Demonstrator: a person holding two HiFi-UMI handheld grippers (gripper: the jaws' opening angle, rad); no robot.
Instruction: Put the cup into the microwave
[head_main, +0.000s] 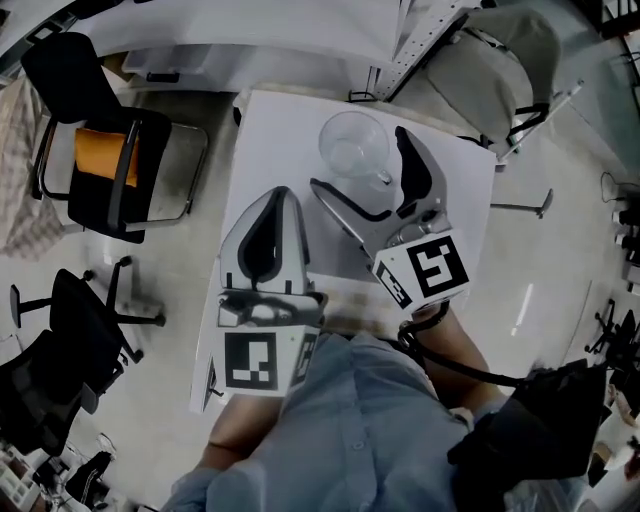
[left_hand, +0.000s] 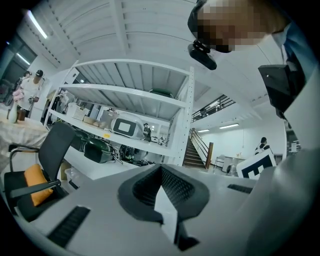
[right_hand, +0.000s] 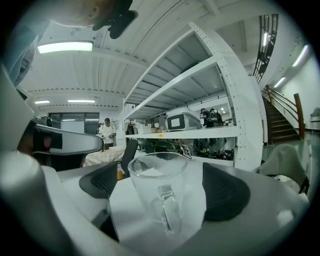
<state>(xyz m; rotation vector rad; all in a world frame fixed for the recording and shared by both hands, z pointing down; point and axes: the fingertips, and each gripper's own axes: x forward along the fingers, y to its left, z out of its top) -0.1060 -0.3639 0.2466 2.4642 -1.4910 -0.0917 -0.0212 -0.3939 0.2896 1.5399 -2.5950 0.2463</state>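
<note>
Right tool (head_main: 356, 158), open wide around the cup (right_hand: 157, 190) near the bench's (head_main: 270, 140) far edge, should be closed squarely across its wall.

We wear a light blue shirt (head_main: 370, 420). The left gripper (head_main: 281, 195) and right gripper (head_main: 357, 157) have pale grey shells, black pads (head_main: 412, 168) and black-and-white marker cubes (head_main: 437, 268). A black cable (head_main: 450, 365) exits the right unit.

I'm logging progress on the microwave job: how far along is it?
Nothing is done yet: the cup stands upright on the table. In hand: the right gripper is open, the cup between its jaws, ungripped; the left gripper is shut, empty. Left: gripping, carrying and placing it in the microwave, which I cannot pick out.
</note>
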